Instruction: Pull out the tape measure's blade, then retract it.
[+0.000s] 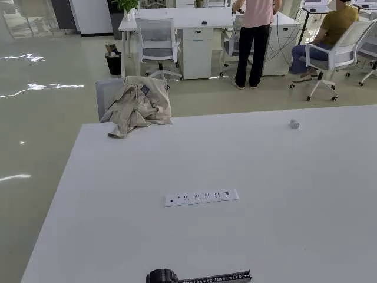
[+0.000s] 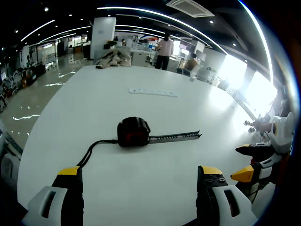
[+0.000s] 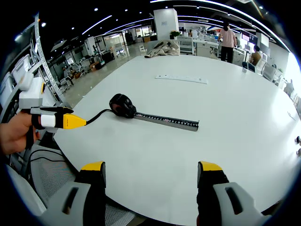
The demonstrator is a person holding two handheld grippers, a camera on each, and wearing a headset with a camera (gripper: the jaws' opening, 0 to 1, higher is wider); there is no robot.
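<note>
A black tape measure lies on the white table with a short length of its blade drawn out flat and a black wrist strap trailing from the case. It also lies in the right gripper view, tape measure and blade, and at the bottom edge of the head view, tape measure. My left gripper is open, held short of the case with nothing between its jaws. My right gripper is open too, back from the table edge. Each gripper appears at the side of the other's view.
A white power strip is set in the table's middle. A beige jacket drapes over a chair at the far left corner. A small crumpled object rests far right. Beyond stand desks, chairs and two people.
</note>
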